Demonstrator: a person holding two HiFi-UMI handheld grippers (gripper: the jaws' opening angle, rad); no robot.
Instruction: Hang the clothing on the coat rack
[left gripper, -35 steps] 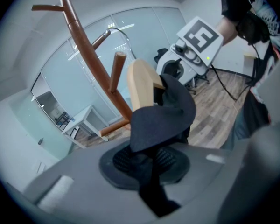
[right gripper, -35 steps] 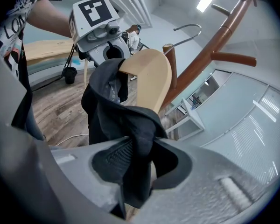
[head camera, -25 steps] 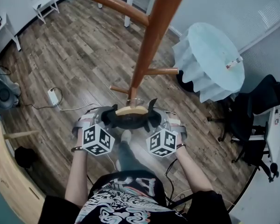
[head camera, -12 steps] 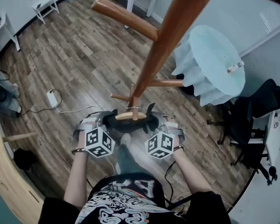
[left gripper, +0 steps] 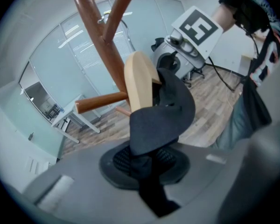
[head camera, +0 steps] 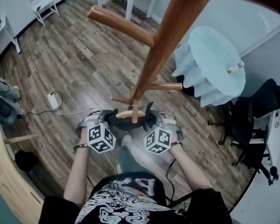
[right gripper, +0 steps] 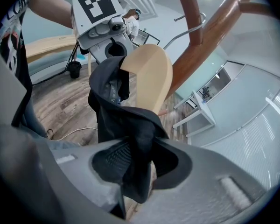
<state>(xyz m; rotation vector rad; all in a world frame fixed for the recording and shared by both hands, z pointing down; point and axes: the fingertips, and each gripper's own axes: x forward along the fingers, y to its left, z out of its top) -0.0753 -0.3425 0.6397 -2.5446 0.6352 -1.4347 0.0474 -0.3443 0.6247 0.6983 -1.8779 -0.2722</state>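
A pale wooden hanger (head camera: 129, 113) carries a dark garment (head camera: 130, 121), and I hold it level between both grippers, close to the brown coat rack's pole (head camera: 161, 41). My left gripper (head camera: 108, 120) is shut on the garment's left end (left gripper: 161, 120). My right gripper (head camera: 154, 120) is shut on its right end (right gripper: 130, 139). The hanger's wooden shoulder (left gripper: 139, 85) stands up from the cloth. Its metal hook (right gripper: 189, 28) sits against the pole (right gripper: 210, 36), just above the low pegs (head camera: 165, 86).
A long upper peg (head camera: 121, 26) juts left overhead. A round table with pale blue cloth (head camera: 210, 59) stands right of the rack, a black office chair (head camera: 252, 120) beyond it. A power strip with cable (head camera: 52, 98) lies on the wooden floor at left.
Both grippers have sunk a little with the hanger and garment, keeping their grips. The hook now sits closer to the pole by the low pegs.
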